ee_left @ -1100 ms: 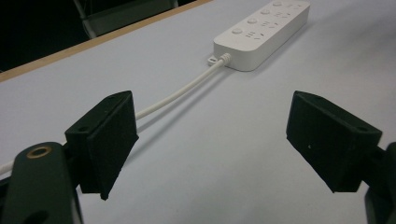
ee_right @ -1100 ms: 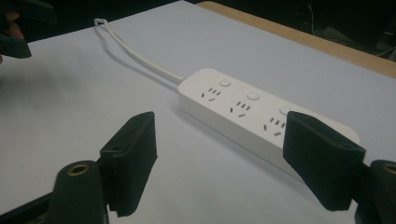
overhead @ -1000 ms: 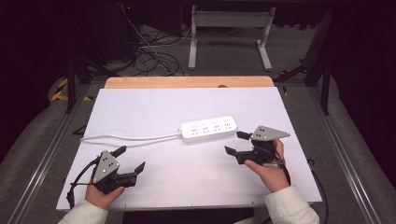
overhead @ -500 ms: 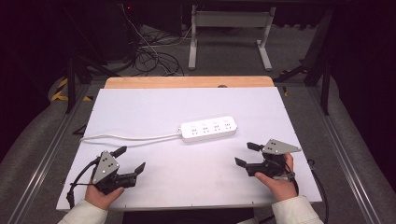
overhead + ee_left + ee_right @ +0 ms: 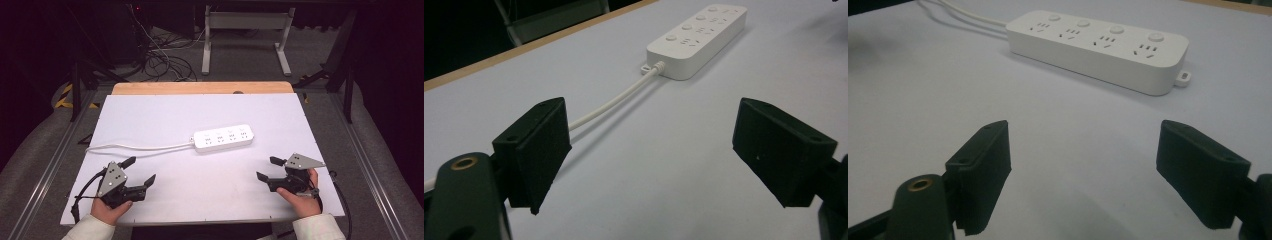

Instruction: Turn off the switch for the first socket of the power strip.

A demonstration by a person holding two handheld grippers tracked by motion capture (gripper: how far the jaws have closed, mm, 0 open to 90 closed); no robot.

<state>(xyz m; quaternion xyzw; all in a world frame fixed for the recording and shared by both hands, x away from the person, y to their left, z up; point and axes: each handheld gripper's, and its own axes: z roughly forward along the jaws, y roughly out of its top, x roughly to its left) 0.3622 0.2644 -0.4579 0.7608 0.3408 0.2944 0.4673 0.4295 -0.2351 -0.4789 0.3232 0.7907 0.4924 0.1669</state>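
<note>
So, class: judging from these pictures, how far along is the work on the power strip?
Nothing looks done: the power strip lies flat mid-table, sockets empty, its cord trailing left. Nothing is in hand: the left gripper and right gripper sit open near the table's front edge, apart from it. All handling remains.

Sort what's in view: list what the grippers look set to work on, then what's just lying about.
Likely part of the job:
- white power strip, both grippers pointed towards it
- its white cord
- left gripper, open
- right gripper, open

Just lying about:
- tangled cables on the floor
- metal stand behind the table
</note>
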